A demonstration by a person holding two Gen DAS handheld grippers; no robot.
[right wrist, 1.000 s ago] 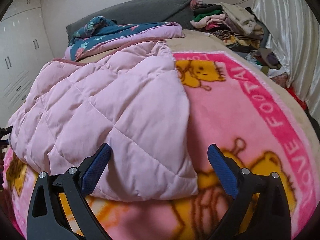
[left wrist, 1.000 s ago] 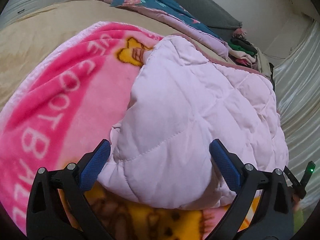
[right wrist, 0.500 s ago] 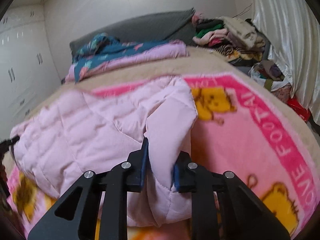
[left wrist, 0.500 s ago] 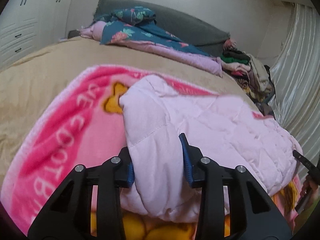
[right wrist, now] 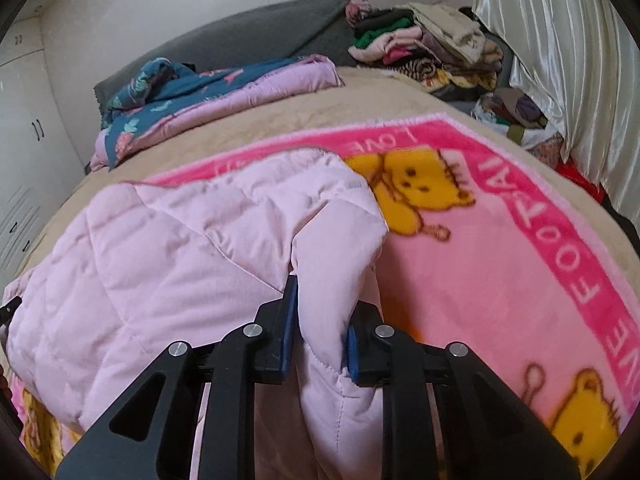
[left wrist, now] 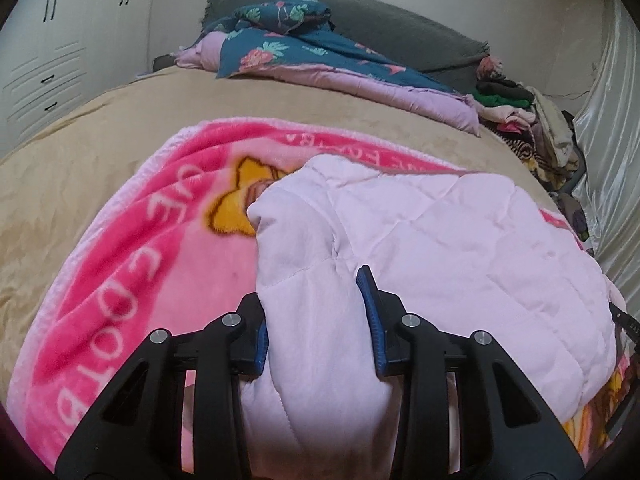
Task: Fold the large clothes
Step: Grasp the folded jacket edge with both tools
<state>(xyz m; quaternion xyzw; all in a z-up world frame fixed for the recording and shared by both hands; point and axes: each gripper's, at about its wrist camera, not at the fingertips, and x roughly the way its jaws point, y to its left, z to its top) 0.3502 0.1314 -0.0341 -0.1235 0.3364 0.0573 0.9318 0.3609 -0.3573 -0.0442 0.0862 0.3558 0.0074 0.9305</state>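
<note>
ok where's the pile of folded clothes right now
The clothes pile sits at the far right corner of the bed in the right wrist view, between the grey headboard and the shiny curtain.

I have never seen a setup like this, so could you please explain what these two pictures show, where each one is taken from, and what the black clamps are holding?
There is no robot here: a person holds a two-finger clamp tool in each hand, and each tool carries a wide-angle camera looking forward along its fingers. One picture comes from the left tool, the other from the right.

Both look across a bed with a tan cover. On it lies a bright pink blanket with yellow bears, and on that a pale pink quilted jacket, the large garment to be folded. Further back are a blue flowered quilt and a pile of clothes by the curtain.

The left gripper is shut on one corner of the jacket, and the right gripper is shut on another.
</note>
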